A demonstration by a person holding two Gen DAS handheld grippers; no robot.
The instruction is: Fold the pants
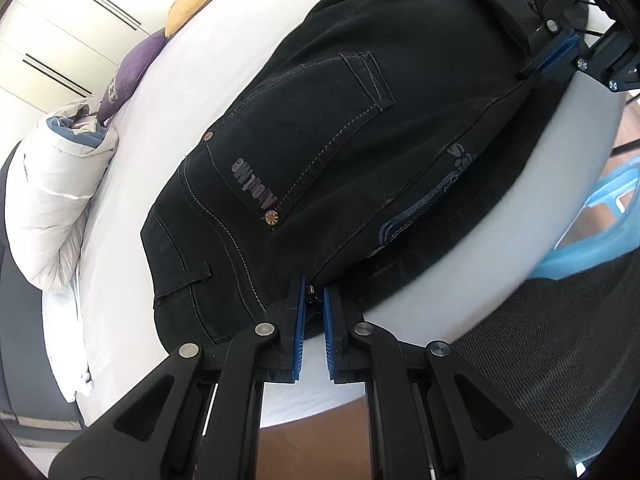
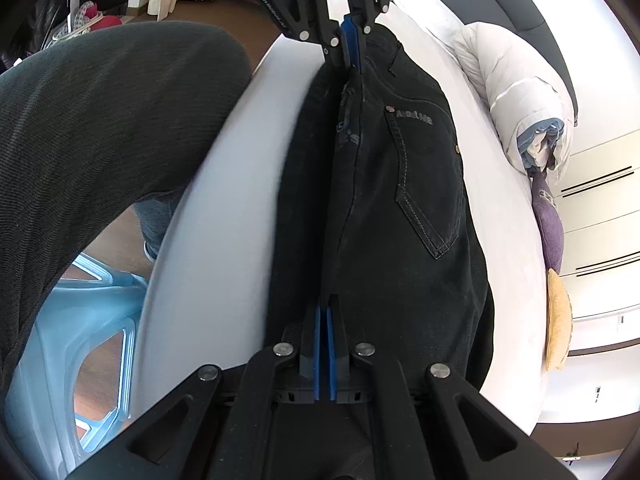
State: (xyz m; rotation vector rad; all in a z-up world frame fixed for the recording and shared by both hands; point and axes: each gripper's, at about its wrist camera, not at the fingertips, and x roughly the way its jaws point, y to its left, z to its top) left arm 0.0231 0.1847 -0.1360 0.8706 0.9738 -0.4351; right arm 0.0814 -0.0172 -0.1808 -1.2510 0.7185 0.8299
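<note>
Left wrist view: left claw (image 1: 314, 292) at bottom centre, clamped on edge of black pants (image 1: 360, 152); right claw (image 1: 554, 58) at upper right, pinching same edge. Pants lie across white bed (image 1: 224, 52), pocket side up, near mattress edge.

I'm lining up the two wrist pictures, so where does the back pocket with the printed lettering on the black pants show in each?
Left wrist: back pocket, centre, slightly above the middle.
Right wrist: back pocket, right of centre, mid-height.
Shared landmark: purple cushion on the bed.
</note>
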